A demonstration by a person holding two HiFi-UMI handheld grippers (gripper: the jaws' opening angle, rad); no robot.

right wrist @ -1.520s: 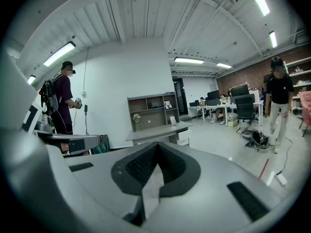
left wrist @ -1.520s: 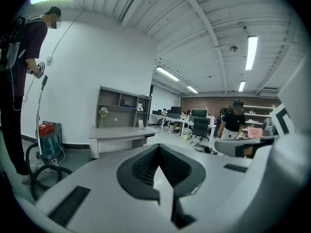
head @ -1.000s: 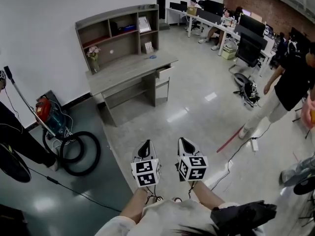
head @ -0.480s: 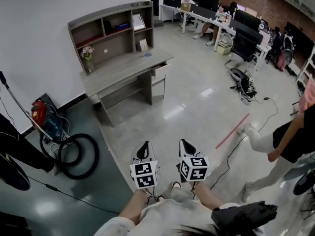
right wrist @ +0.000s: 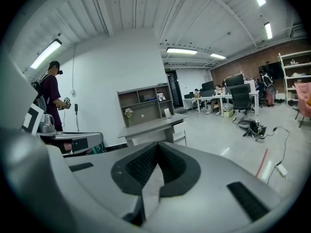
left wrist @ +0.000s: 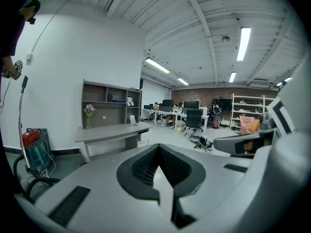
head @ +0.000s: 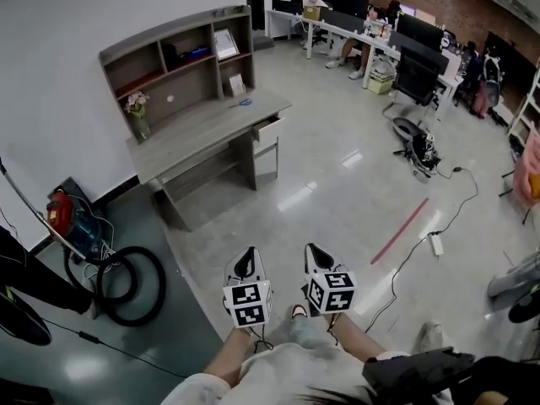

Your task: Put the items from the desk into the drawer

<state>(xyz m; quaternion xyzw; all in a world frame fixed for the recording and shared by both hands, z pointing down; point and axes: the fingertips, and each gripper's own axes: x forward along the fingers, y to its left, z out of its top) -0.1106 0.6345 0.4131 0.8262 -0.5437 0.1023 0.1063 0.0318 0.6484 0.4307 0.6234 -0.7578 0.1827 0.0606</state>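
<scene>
The grey desk (head: 202, 129) with a shelf unit stands by the white wall, well ahead of me across the floor. Its drawer (head: 268, 129) is pulled out a little at the right end. A small blue item (head: 242, 102) lies on the desktop, and a vase of flowers (head: 137, 113) stands at the left. My left gripper (head: 247, 260) and right gripper (head: 315, 254) hang side by side over the floor, both shut and empty. The desk (left wrist: 111, 132) shows beyond the left gripper (left wrist: 158, 148), and the desk (right wrist: 150, 124) likewise beyond the right gripper (right wrist: 156, 147).
A red vacuum cleaner (head: 61, 212) with a coiled black hose (head: 131, 285) sits left of the desk. A red strip (head: 403, 230) and a cable with a power strip (head: 436, 244) lie on the floor at right. Office desks with people (head: 363, 28) fill the back.
The desk has drawn nearer and shifted left in the head view. The person walking at the right has left the picture. Both grippers stay shut, side by side.
</scene>
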